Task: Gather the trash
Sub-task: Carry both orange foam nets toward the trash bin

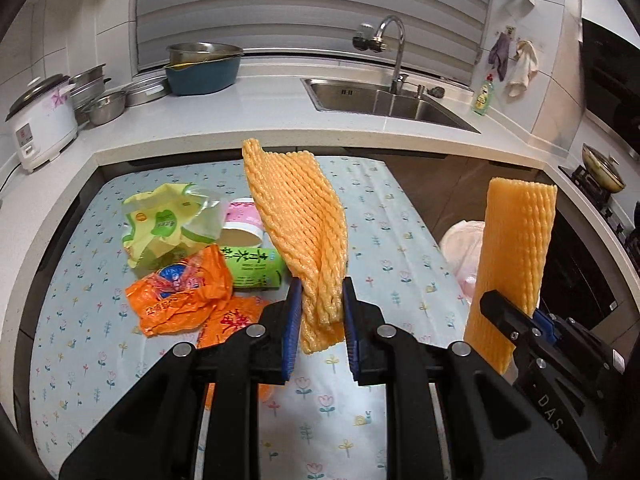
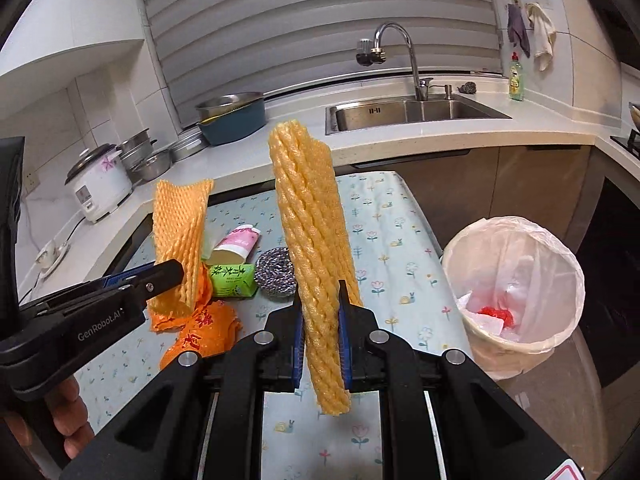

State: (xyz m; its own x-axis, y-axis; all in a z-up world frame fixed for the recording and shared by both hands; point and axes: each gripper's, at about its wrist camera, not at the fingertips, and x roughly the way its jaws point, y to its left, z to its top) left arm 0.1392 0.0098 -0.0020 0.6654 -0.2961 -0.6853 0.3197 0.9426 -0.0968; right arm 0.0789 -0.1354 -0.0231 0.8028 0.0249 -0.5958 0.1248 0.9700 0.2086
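My left gripper (image 1: 321, 292) is shut on a crumpled orange foam fruit net (image 1: 298, 216), held up over the flower-print table (image 1: 380, 240). My right gripper (image 2: 320, 300) is shut on a second, straighter foam net (image 2: 312, 220) that stands up between its blue pads. Each gripper shows in the other's view: the right one (image 1: 496, 304) at the table's right side, the left one (image 2: 176, 274) at the left. On the table lie a yellow-green wrapper (image 1: 160, 224), orange bags (image 1: 180, 296), a green carton (image 1: 252, 268), a pink cup (image 1: 244, 220) and a steel scourer (image 2: 276, 268). A lined bin (image 2: 520, 350) stands on the floor to the right.
A white counter wraps round behind the table with a sink (image 1: 384, 100), a tap (image 1: 394, 52), a blue basin (image 1: 202, 70), pots (image 1: 104, 106) and a rice cooker (image 1: 40, 124). A dish soap bottle (image 1: 483, 98) stands right of the sink. A stove with a pan (image 1: 602, 166) is at far right.
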